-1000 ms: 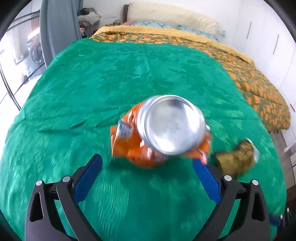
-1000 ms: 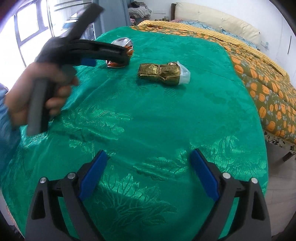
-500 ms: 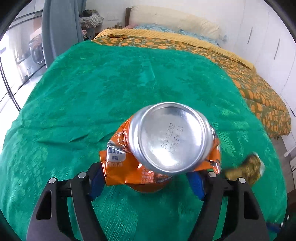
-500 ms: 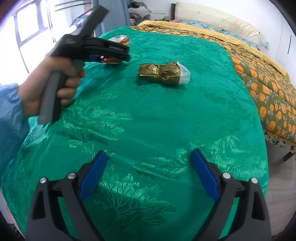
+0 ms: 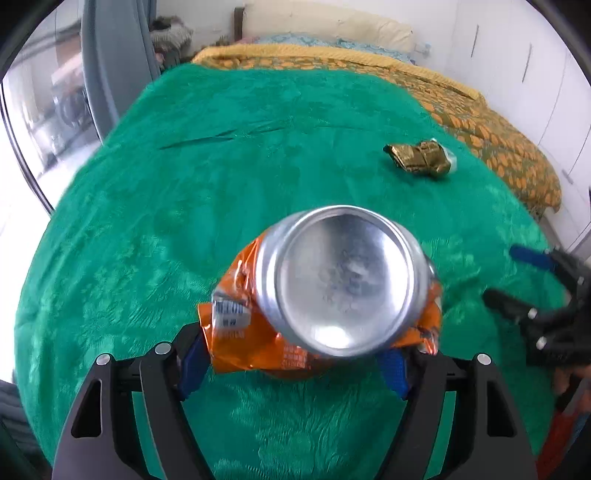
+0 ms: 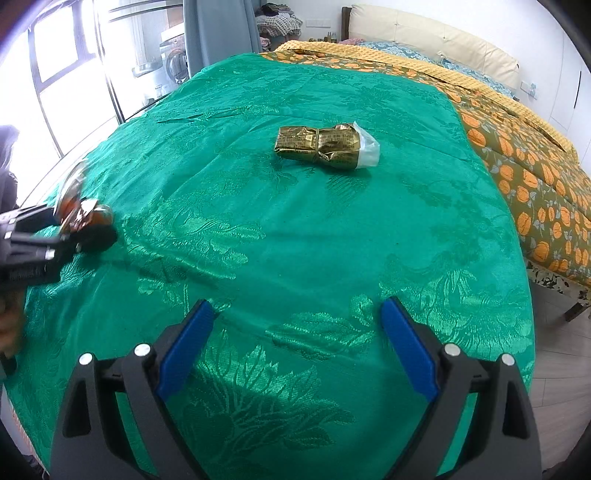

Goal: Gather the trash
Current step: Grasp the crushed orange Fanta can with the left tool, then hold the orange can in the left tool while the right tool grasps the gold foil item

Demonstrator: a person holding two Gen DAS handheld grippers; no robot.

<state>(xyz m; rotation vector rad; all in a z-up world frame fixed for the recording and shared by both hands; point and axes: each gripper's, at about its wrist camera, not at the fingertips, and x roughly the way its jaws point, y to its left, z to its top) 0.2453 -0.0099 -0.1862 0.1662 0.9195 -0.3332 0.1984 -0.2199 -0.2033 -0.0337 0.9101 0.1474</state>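
Observation:
My left gripper [image 5: 293,363] is shut on a crushed orange can [image 5: 340,280], its silver base facing the camera, held above the green bedspread [image 5: 221,166]. The can also shows in the right wrist view [image 6: 79,210] at the far left, in the left gripper. A crumpled gold wrapper [image 6: 321,147] with a clear plastic end lies on the bedspread, far ahead of my right gripper [image 6: 295,347], which is open and empty. The wrapper also shows in the left wrist view [image 5: 419,160], at the upper right.
An orange-patterned quilt [image 6: 524,173] covers the right side of the bed, with pillows [image 6: 424,33] at the head. A grey curtain [image 6: 218,29] and windows stand to the left. White cupboards [image 5: 546,74] are at the right. The bed edge drops to the floor [image 6: 561,350] at right.
My left gripper has closed on the can, lifted it and pulled it back towards the near left of the bed. The wrapper and my right gripper have stayed put.

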